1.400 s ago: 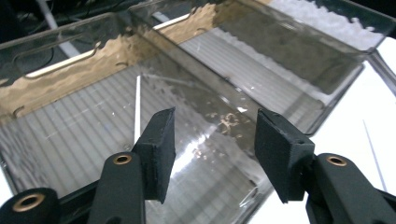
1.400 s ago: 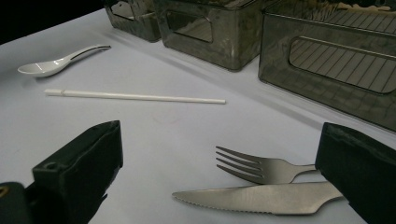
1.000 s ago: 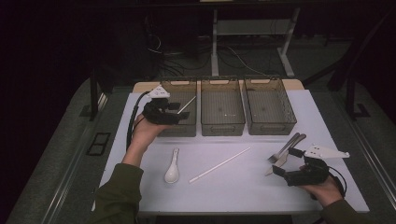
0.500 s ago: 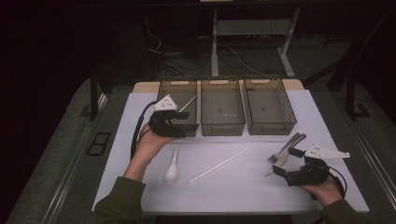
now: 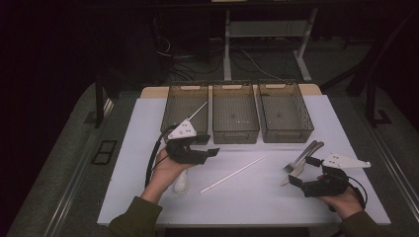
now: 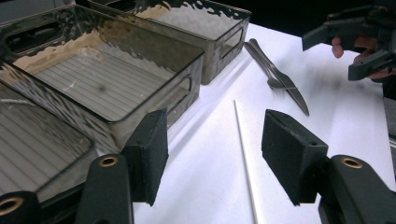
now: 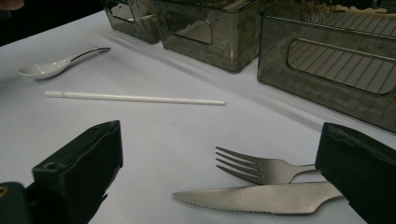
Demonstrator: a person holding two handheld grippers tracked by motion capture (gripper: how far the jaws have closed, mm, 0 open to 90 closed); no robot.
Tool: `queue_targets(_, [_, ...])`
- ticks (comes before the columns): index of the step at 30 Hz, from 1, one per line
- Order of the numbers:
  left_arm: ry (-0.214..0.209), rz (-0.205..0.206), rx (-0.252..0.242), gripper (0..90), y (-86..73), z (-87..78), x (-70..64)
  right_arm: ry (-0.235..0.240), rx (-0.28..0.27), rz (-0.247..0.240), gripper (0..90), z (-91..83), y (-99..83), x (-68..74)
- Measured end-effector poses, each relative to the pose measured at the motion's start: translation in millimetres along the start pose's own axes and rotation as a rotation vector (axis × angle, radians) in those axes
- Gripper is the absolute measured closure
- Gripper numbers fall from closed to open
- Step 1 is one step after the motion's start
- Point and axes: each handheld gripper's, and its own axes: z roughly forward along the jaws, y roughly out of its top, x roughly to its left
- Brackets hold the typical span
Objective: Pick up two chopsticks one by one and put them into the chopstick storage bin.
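Observation:
My left gripper [image 5: 210,148] [image 6: 215,142] hovers open and empty just in front of the left smoky bin [image 5: 174,109], jaws pointing right. A thin white stick [image 5: 232,174] [image 6: 243,149] [image 7: 135,98] lies on the white table ahead of it. A white spoon [image 5: 182,185] [image 7: 51,67] rests beside the left hand. My right gripper [image 5: 302,170] [image 7: 219,154] stands open low at the near right. A metal fork [image 7: 261,169] and a knife [image 7: 261,196] lie side by side between its wide jaws, untouched. The fork and knife pair [image 5: 301,157] [image 6: 275,77] points toward the bins.
Three smoky plastic bins stand in a row at the back: the left one holds a second white stick [image 5: 197,111], while the middle bin [image 5: 235,133] and right bin [image 5: 310,123] look empty. The white table [image 5: 138,148] ends near the person's forearms.
My left gripper has drawn back from above the left bin toward the near side and lower, still open. The right gripper and the cutlery have stayed put.

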Motion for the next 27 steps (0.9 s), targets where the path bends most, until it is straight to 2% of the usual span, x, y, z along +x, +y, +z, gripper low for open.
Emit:
queue_targets(7, [-0.019,-0.002,0.031,45.1,-12.3,11.7,-12.6,-0.001,-0.001,0.001,0.7,-0.2,0.0,-0.3])
queue_targets(12, [-0.043,-0.017,0.053,48.9,-19.2,22.0,-16.6,0.000,-0.001,-0.001,0.7,-0.3,0.1,-0.1])
queue_targets(20, [-0.054,-0.007,0.112,57.9,-25.3,40.7,-21.0,0.000,0.003,-0.005,0.7,0.7,0.0,0.0])
queue_targets(27, [-0.088,-0.011,0.154,62.7,-28.9,55.7,-25.6,0.000,0.005,-0.006,0.7,0.7,0.0,0.0])
